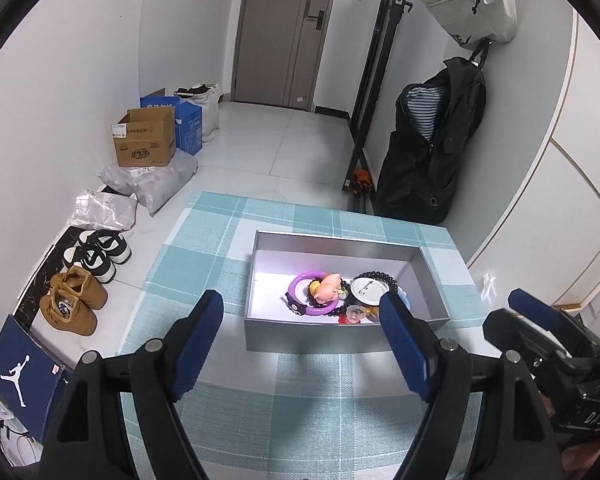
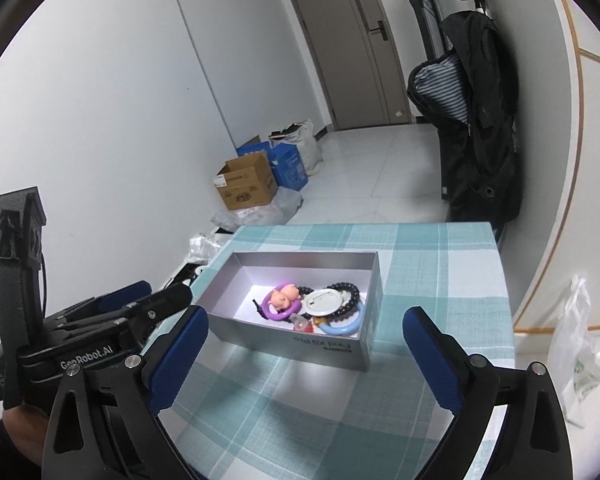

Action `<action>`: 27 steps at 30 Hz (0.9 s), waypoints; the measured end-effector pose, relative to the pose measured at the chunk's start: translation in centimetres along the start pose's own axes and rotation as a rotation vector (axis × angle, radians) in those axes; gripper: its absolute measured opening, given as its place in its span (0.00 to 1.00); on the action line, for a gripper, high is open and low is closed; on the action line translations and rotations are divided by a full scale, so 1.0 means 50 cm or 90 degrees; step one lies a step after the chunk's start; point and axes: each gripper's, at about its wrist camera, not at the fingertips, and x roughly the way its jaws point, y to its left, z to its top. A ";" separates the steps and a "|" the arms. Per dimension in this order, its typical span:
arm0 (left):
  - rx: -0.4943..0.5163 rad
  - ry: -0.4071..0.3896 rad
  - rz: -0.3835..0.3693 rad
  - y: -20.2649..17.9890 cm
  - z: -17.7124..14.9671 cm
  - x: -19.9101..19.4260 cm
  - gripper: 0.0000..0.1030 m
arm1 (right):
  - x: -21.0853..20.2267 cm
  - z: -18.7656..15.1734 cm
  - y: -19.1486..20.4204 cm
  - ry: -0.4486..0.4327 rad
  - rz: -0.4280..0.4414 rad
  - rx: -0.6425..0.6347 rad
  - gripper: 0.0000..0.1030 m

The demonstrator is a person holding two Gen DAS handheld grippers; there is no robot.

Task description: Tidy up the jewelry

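A home entryway: door (image 1: 284, 32), shoes (image 1: 88, 272) along the wall, hung coat (image 2: 480, 120), cardboard boxes (image 1: 146, 142).

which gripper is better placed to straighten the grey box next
Either, marginally the right gripper: the grey box lies centred between its open, empty jaws. The left gripper, also open and empty, sees the box offset toward its right finger.

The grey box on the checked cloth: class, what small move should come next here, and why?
Probably draw both grippers back and stop. The left gripper and right gripper stand open and empty, short of the grey box. The purple ring, bead bracelet and blue ring already lie inside.
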 end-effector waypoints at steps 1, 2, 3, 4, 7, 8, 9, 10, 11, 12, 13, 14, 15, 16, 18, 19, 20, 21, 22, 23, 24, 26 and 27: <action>0.001 0.001 -0.001 -0.001 0.000 0.000 0.74 | 0.001 -0.001 0.000 0.002 -0.001 0.000 0.96; 0.002 0.002 -0.004 -0.002 0.000 -0.001 0.74 | 0.000 -0.002 0.000 0.003 -0.002 -0.001 0.96; 0.003 0.002 -0.006 -0.003 -0.002 -0.001 0.74 | 0.000 -0.003 0.001 0.004 -0.003 -0.001 0.96; 0.004 0.003 -0.006 -0.004 -0.002 -0.001 0.74 | -0.001 -0.004 0.002 0.004 -0.004 -0.003 0.96; 0.006 0.006 -0.014 -0.008 -0.003 0.000 0.74 | -0.005 -0.006 0.004 0.003 -0.007 -0.005 0.96; 0.006 0.007 -0.017 -0.009 -0.003 0.001 0.74 | -0.005 -0.006 0.005 0.002 -0.007 -0.004 0.96; 0.007 0.008 -0.018 -0.010 -0.003 0.001 0.74 | -0.005 -0.006 0.005 0.002 -0.007 -0.004 0.96; 0.008 0.008 -0.018 -0.011 -0.002 0.001 0.74 | -0.006 -0.007 0.006 0.001 -0.007 -0.005 0.96; 0.010 0.008 -0.017 -0.013 -0.002 0.001 0.74 | -0.006 -0.007 0.007 0.001 -0.009 -0.008 0.96; 0.012 0.008 -0.015 -0.014 -0.003 0.001 0.74 | -0.006 -0.007 0.006 0.002 -0.010 -0.009 0.96; 0.013 0.008 -0.015 -0.015 -0.003 0.001 0.74 | -0.006 -0.007 0.006 0.003 -0.009 -0.008 0.96; 0.014 0.008 -0.015 -0.017 -0.004 0.001 0.74 | -0.006 -0.006 0.006 0.003 -0.008 -0.007 0.96; 0.016 0.009 -0.015 -0.018 -0.004 0.001 0.74 | -0.006 -0.006 0.005 0.002 -0.008 -0.006 0.96; 0.018 0.009 -0.016 -0.019 -0.005 0.002 0.74 | -0.006 -0.005 0.005 0.001 -0.009 -0.007 0.96; 0.020 0.009 -0.017 -0.023 -0.005 0.002 0.74 | -0.006 -0.005 0.004 0.001 -0.008 -0.005 0.96; 0.021 0.009 -0.018 -0.023 -0.005 0.002 0.74 | -0.005 -0.005 0.004 0.002 -0.007 -0.005 0.96; 0.021 0.008 -0.018 -0.024 -0.005 0.001 0.74 | -0.006 -0.005 0.003 0.002 -0.006 -0.005 0.96; 0.021 0.008 -0.018 -0.025 -0.004 0.001 0.74 | -0.005 -0.005 0.004 0.002 -0.006 -0.006 0.96; 0.021 0.007 -0.018 -0.025 -0.004 0.001 0.74 | -0.005 -0.005 0.004 0.003 -0.006 -0.006 0.96; 0.021 0.007 -0.018 -0.025 -0.004 0.001 0.74 | -0.005 -0.005 0.005 0.004 -0.006 -0.007 0.96; 0.021 0.006 -0.018 -0.025 -0.004 0.001 0.74 | -0.005 -0.006 0.006 0.004 -0.006 -0.008 0.96; 0.020 0.005 -0.019 -0.025 -0.003 0.001 0.74 | -0.004 -0.006 0.007 0.005 -0.007 -0.011 0.96; 0.019 0.006 -0.018 -0.025 -0.003 0.001 0.74 | -0.004 -0.006 0.007 0.005 -0.007 -0.010 0.96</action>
